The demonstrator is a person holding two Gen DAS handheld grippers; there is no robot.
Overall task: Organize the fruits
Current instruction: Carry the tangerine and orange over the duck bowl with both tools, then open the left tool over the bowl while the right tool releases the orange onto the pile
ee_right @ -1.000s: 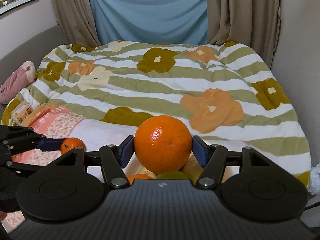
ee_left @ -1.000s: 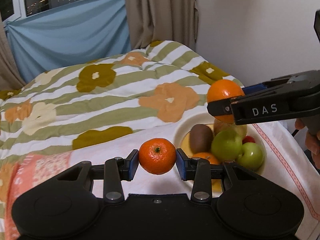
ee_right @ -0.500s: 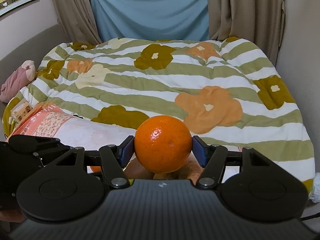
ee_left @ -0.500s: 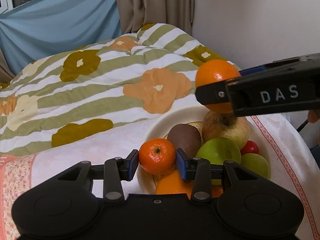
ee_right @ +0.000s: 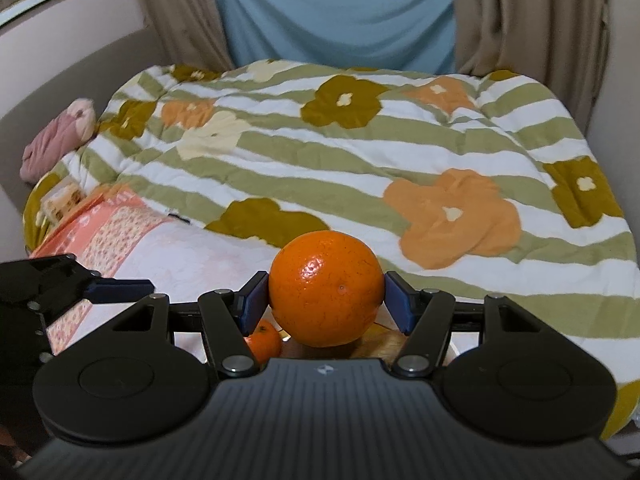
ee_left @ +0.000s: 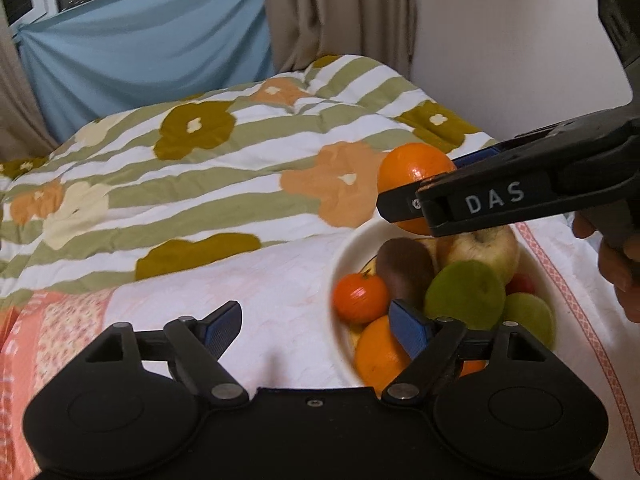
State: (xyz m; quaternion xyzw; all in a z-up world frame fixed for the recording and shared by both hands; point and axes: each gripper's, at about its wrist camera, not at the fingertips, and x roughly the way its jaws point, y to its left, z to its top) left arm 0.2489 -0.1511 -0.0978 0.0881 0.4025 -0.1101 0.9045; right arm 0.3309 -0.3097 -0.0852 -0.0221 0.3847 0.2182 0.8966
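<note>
L gripper (ee_left: pixel 314 326) spread, jaws just opened, nothing between; mandarin (ee_left: pixel 361 298) now in bowl (ee_left: pixel 347 245) at 9 o'clock edge. R gripper (ee_right: pixel 326 300) pinching orange (ee_right: pixel 325 288) over bowl. Step: dropping fruit in. Next, probably: lower orange onto pile, release gently.

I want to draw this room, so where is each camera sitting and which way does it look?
Left wrist: sits on the left gripper, jaws just opened and empty, looking down at the bowl; a hand shows.
Right wrist: sits on the right gripper, looking across the quilt to the curtains; no hand visible.
Shared: the big orange, the small mandarin, the quilt.
</note>
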